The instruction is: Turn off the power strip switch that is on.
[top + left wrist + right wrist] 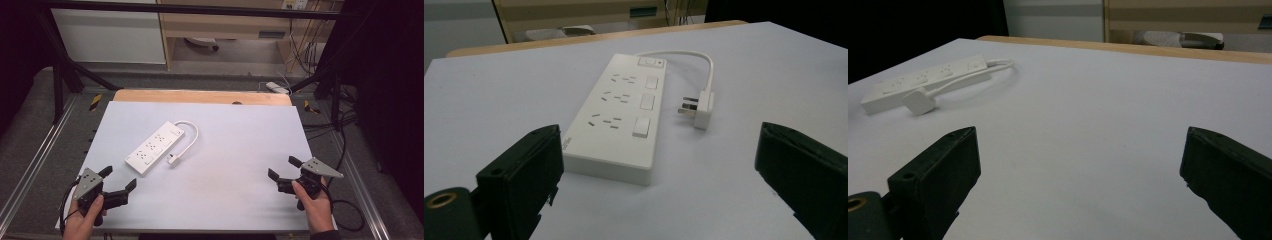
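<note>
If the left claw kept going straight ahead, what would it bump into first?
Most likely the white power strip. The left claw is open and points at the strip's near end, with just bare table before it.

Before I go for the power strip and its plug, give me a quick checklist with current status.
1. Left claw open and holding nothing: ok, jaws stand wide apart.
2. Right claw open and holding nothing: ok, jaws wide apart.
3. Power strip lying flat, sockets up: ok, on the white table sheet.
4. Plug free of the sockets: ok, it lies on the sheet beside the strip, prongs toward it.
5. Cord untangled: ok, one loop from the strip's far end round to the plug.
6. Switch positions on the strip: cannot tell.
</note>
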Motion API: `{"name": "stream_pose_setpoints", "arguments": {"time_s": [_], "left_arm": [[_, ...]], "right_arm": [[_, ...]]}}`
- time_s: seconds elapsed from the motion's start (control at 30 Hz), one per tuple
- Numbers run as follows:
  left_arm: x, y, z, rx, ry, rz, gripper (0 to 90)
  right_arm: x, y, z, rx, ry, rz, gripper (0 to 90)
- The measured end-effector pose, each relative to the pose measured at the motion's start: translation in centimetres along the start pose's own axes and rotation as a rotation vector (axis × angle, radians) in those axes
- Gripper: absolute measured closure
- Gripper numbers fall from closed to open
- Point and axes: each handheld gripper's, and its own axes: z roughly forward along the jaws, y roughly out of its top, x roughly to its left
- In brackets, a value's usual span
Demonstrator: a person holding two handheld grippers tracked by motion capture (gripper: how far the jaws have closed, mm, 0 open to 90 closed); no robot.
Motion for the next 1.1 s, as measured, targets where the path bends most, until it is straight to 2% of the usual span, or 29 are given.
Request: {"name": "stream_pose_setpoints", "arguments": {"time_s": [0.23,0.5,0.67,1.0,1.1], "left_arm": [[0.0,0.0,0.0,0.001,0.002,0.002,5.3],[0.0,-0.1,0.1,0.005,-0.001,-0.002,5.2],[0.1,-0.1,0.0,0.007,0.002,0.002,5.2],[0.1,-0.2,0.1,0.015,0.006,0.006,5.2],[0.2,-0.2,0.1,0.017,0.004,0.003,5.3]], "right_arm": [[1.0,0.7,0.8,0.014,0.013,0.021,5.0],[2.1,2.5,1.8,0.018,0.04,-0.013,5.5],[2.5,3.7,2.5,0.008,0.046,-0.016,4.8],[3.6,4.9,4.0,0.02,0.044,-0.036,4.3],[4.3,5.4,4.5,0.02,0.059,-0.038,4.3]]}}
